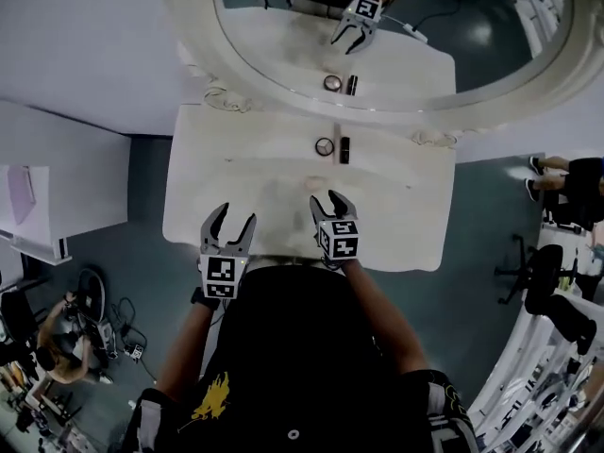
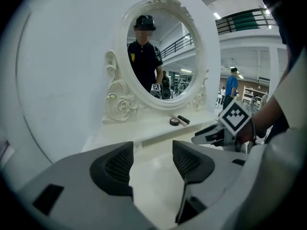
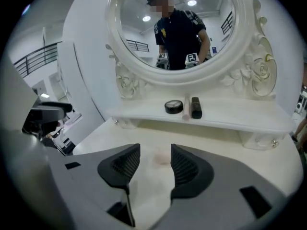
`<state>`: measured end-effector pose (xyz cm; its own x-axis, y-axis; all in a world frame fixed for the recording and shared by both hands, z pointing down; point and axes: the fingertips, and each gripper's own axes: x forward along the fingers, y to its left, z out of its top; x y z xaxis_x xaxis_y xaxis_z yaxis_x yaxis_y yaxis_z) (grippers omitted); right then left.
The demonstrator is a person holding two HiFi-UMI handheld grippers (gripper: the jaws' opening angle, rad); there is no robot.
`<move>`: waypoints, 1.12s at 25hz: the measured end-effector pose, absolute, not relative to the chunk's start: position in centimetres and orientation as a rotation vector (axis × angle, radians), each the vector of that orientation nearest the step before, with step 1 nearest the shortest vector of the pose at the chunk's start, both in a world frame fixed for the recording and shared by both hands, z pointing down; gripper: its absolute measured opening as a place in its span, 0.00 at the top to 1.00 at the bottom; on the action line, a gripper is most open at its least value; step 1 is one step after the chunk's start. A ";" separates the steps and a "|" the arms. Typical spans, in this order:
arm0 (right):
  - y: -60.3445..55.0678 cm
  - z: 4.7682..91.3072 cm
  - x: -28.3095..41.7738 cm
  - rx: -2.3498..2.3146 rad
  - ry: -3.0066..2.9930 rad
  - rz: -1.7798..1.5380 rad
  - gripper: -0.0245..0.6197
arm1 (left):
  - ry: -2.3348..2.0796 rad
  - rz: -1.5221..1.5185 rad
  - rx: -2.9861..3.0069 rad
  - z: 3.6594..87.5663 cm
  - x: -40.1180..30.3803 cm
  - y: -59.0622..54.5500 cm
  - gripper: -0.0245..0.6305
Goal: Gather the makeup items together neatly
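- While the round compact (image 3: 173,106) and the dark lipstick tube (image 3: 195,107) lie close together on the far shelf (image 3: 240,121) under the oval mirror (image 3: 139,37), with a slim pale stick (image 3: 186,110) between them, they read as the gathered group, centred where more items can join.
- The left gripper (image 1: 234,217) hangs over the near left edge of the vanity table (image 1: 396,215). Its jaws are moderately apart, with only bare tabletop between them. It seems parked clear of the work.
- The right gripper (image 1: 327,201) sits near the table's middle, to the right of the left one. Its jaws are a little narrower and equally empty.
- A faint pinkish patch (image 3: 160,157) lies on the tabletop just beyond the right gripper's pads, well apart from the shelf group. Whether it is a makeup item or a mark I cannot tell.
- If it is an item, it is the stray one, which would explain why the right gripper points straight at it with a gap ready to take it.
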<state>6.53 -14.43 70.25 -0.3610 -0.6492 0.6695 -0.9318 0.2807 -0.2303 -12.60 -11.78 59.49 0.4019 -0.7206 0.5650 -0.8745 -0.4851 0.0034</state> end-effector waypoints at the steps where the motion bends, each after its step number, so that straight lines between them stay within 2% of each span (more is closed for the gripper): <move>1: -15.0 71.2 6.4 1.410 -2.087 0.832 0.63 | -1.404 0.722 2.342 59.4 -13.0 -11.3 0.56; 4: -16.5 73.9 6.1 1.371 -2.046 0.844 0.59 | -1.423 0.726 2.300 59.3 -13.7 -10.0 0.57; 7: -17.4 76.2 6.0 1.347 -2.020 0.998 0.38 | -1.424 0.760 2.283 59.6 -14.0 -8.9 0.57; 8: -17.6 76.7 6.1 1.355 -2.011 1.036 0.38 | -1.424 0.782 2.274 59.8 -14.2 -8.6 0.57; 20: -18.7 78.2 6.6 1.375 -1.981 1.095 0.38 | -1.394 0.838 2.248 60.5 -14.1 -8.2 0.57; 21: -18.4 78.2 6.5 1.354 -1.985 1.094 0.45 | -1.387 0.838 2.251 60.5 -14.0 -8.2 0.57; 22: -18.2 78.1 6.2 1.326 -1.993 1.079 0.56 | -1.382 0.838 2.255 60.5 -13.9 -8.3 0.57; 28: -18.0 74.5 5.2 1.223 -2.075 0.737 0.59 | -1.369 0.824 2.272 60.7 -13.4 -9.1 0.58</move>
